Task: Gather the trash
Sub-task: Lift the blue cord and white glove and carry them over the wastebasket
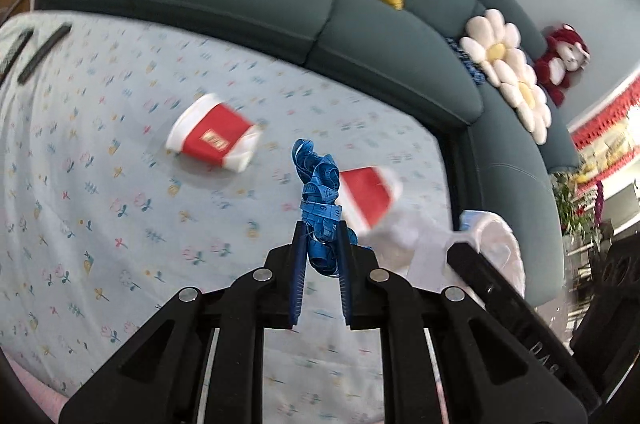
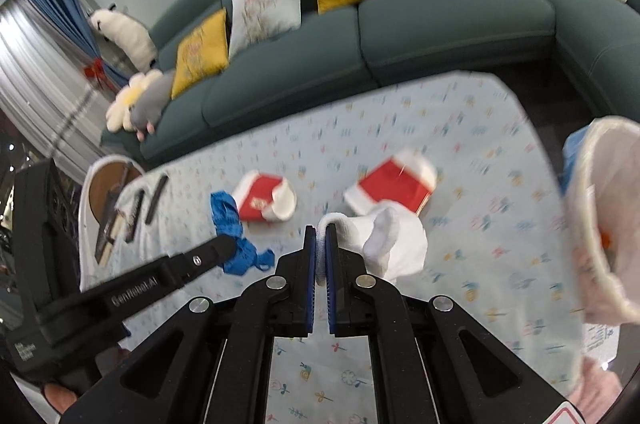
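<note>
Left gripper (image 1: 320, 244): your fingers pinch a crumpled blue measuring tape (image 1: 318, 183), held clear above the table.
Right gripper (image 2: 320, 244): pressed together on a white crumpled tissue (image 2: 392, 240); you hold it over the near middle of the table.
Table (image 1: 100, 183): a pale floral cloth covers it.
Paper cups: two red-and-white ones on their sides at mid-table, one to the left (image 2: 266, 201), one to the right (image 2: 394, 187), well apart.
Bin bag (image 2: 600, 224): white liner at the table's right edge, mouth open; something orange shows inside, too blurred to name.
Far left of table: two dark remotes (image 1: 42, 53).
</note>
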{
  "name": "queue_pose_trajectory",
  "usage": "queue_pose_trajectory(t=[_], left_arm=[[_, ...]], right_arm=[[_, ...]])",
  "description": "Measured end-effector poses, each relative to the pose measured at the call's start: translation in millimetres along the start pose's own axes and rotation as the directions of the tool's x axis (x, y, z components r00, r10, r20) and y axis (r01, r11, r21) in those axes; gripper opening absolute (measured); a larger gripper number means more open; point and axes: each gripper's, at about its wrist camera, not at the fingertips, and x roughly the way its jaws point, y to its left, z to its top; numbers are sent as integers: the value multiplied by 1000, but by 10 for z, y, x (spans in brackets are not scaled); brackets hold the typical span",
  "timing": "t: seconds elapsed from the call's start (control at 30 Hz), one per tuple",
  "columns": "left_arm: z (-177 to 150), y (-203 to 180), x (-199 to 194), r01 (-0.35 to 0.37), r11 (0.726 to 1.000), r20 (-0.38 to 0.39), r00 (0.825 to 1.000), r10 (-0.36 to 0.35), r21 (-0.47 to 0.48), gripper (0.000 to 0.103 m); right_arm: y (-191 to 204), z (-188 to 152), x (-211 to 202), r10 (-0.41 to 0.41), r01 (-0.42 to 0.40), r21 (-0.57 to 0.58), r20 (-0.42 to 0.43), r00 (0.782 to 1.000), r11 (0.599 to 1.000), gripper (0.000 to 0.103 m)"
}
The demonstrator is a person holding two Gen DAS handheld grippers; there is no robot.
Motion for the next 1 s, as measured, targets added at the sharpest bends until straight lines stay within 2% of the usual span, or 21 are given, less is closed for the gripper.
queue_pose_trajectory(t=[0.4,0.67,1.0], left_arm=[[-182,-1176,-417,72,980,58,995,-84,185,14],[-382,-1764,-436,94,954,52,992,-113,285,14],[-631,-2337,-339,114,916,19,991,-132,385,14]], right_arm=[[-421,319,-1141,-44,42,15,192,980,999,4],[-836,391,-1603,-89,78,55,257,962,995,4],[-1320,353,-1969,-138,108,115,299,944,987,4]])
